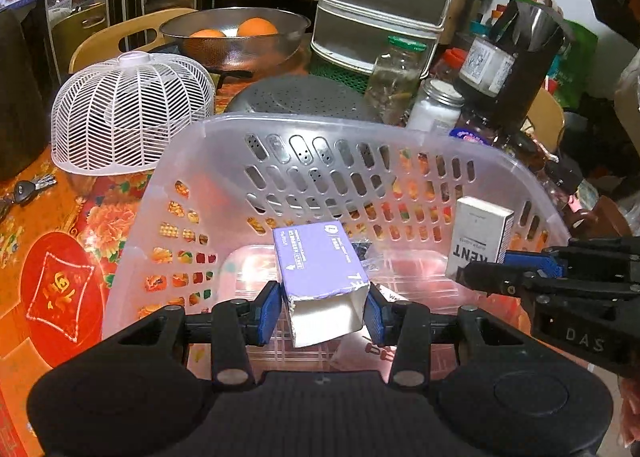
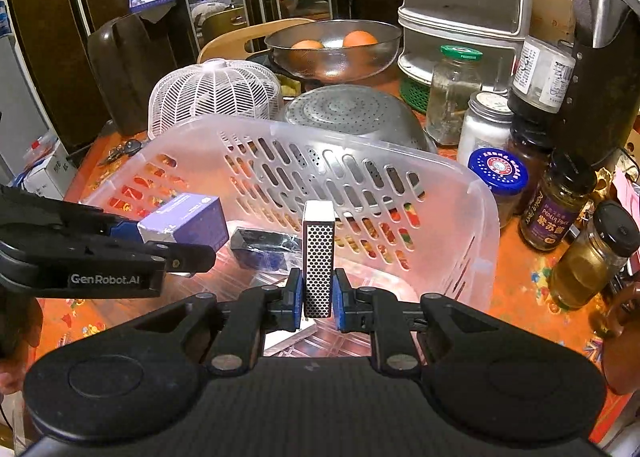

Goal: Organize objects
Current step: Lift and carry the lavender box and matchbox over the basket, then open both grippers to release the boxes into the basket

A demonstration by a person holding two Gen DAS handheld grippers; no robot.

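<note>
A clear plastic basket (image 1: 224, 129) (image 2: 476, 181) stands on the orange table. My left gripper (image 1: 325, 311) is shut on a purple box (image 1: 320, 261) and holds it over the basket's inside; the right wrist view shows the same purple box (image 2: 188, 219) at the left gripper (image 2: 180, 253). My right gripper (image 2: 318, 299) is shut on a thin white matchbox (image 2: 319, 257) with a dotted striking side, also above the basket. In the left wrist view that white matchbox (image 1: 480, 235) stands upright in the right gripper (image 1: 480, 269). A dark blue packet (image 2: 260, 247) lies on the basket floor.
Behind the basket sit a white mesh food cover (image 1: 132, 113), an upturned metal colander (image 2: 352, 109) and a steel bowl with oranges (image 2: 332, 49). Several jars (image 2: 568, 209) crowd the right side. Keys (image 1: 28, 189) lie at the left on the orange cloth.
</note>
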